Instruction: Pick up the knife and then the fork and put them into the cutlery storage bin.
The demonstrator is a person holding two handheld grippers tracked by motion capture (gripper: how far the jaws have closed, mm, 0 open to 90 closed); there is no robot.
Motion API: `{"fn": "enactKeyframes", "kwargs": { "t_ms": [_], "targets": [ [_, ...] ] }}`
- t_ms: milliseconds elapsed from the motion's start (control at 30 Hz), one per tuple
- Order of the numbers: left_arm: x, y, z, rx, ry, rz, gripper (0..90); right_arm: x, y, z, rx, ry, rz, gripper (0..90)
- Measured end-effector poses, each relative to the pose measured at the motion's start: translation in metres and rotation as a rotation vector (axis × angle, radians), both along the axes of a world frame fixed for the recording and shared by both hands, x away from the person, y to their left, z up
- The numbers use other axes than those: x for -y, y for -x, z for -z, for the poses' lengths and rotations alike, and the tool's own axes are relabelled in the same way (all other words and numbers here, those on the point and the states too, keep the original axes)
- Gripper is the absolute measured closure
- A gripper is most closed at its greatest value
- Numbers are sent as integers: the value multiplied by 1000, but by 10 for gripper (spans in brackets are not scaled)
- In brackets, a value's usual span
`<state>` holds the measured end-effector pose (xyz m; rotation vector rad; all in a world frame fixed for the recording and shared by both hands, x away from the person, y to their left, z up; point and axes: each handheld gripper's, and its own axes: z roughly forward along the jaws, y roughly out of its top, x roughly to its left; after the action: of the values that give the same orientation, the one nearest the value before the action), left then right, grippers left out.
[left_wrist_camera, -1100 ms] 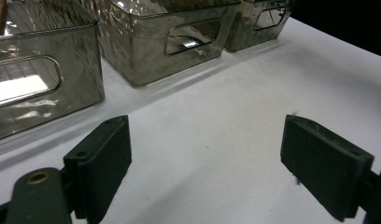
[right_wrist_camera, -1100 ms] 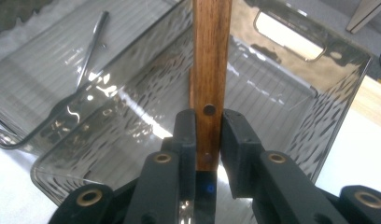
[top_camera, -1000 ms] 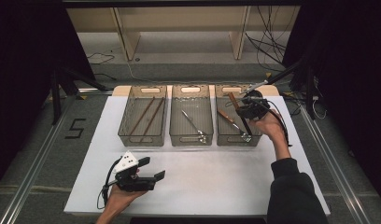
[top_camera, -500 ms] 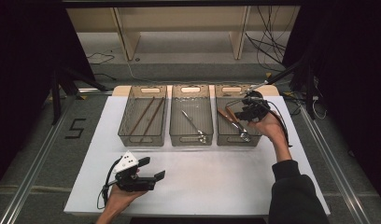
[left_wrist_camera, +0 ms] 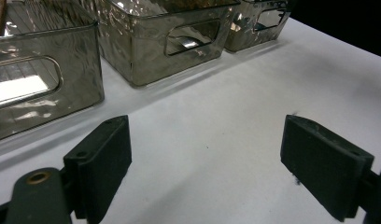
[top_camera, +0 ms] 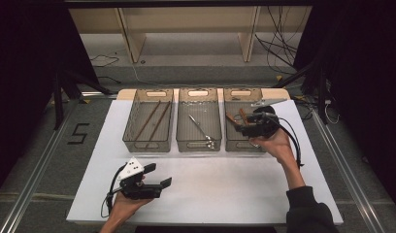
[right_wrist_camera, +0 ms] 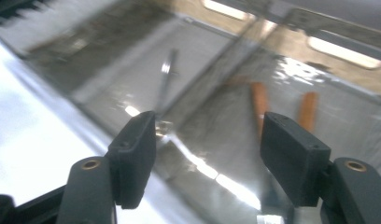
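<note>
Three smoky see-through bins stand in a row at the back of the white mat (top_camera: 225,189). My right gripper (top_camera: 239,128) hovers over the front of the right bin (top_camera: 240,90), open with nothing between its fingers; its jaws have just been opening. Brown-handled tools (right_wrist_camera: 259,103) lie on that bin's floor beneath it. At the front left, just above the mat, my left gripper (top_camera: 158,175) is held open and empty, its jaws (left_wrist_camera: 205,140) facing the bins.
The left bin (top_camera: 148,90) holds long brown sticks (top_camera: 152,119). A metal utensil (top_camera: 198,126) lies in the middle bin (top_camera: 198,90). Bare mat stretches between the bins and the front edge. Cables and shelf legs lie on the floor beyond the table.
The right gripper held a brown-handled tool over the right bin, let it drop in, opened, and drew back toward the bin's front. The left gripper stayed put.
</note>
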<state>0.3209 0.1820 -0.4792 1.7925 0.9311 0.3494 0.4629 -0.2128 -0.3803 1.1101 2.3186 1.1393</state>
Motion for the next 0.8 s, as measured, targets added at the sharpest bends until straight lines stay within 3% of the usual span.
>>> {"fn": "enactKeyframes", "kwargs": {
  "t_ms": [167,433,800],
  "targets": [
    [0,0,0,-2,1,-1,161,-5,27,6,14,-74,-43,331],
    [-1,0,0,-1,3,-7,161,-6,66,20,35,-120,-80,300],
    [0,-1,0,-1,5,-6,161,-8,90,39,38,-142,-99,279]
  ]
}}
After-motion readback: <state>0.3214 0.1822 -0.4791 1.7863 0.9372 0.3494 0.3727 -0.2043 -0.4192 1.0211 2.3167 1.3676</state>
